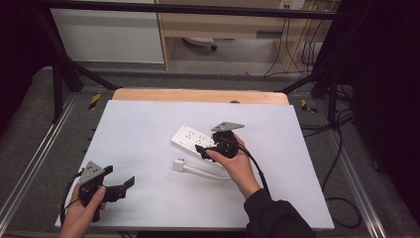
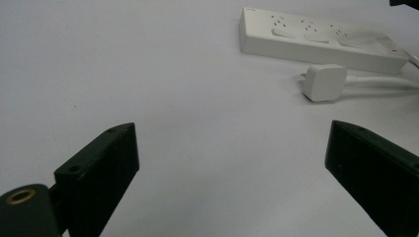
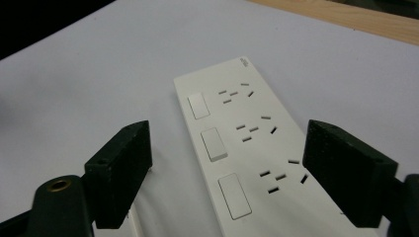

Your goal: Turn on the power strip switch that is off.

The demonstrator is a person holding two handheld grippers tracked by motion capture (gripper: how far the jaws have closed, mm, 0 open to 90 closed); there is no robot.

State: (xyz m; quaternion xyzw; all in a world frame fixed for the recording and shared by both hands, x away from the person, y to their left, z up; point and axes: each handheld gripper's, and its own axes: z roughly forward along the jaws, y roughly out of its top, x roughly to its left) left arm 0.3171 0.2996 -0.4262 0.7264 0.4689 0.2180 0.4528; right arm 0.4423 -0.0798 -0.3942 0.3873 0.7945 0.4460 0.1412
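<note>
A white power strip (image 1: 190, 137) with three sockets and three switches lies flat in the middle of the white table (image 1: 143, 124). Its white plug (image 1: 179, 164) rests just in front of it, on the end of a white cable (image 1: 210, 173). My right gripper (image 1: 202, 150) hovers over the strip's near end. In the right gripper view the open jaws of the right gripper (image 3: 227, 163) straddle the power strip (image 3: 237, 133), the left jaw clear of its edge. My left gripper (image 1: 119, 176) sits at the near left, open and holding nothing. From the left gripper (image 2: 232, 163) the power strip (image 2: 316, 42) and plug (image 2: 323, 81) lie well ahead.
A wooden board edge (image 1: 198, 95) runs along the table's far side. Black frame bars (image 1: 64, 74) and metal rails (image 1: 29, 168) flank the table. Black cables (image 1: 337, 148) trail on the floor at the right.
</note>
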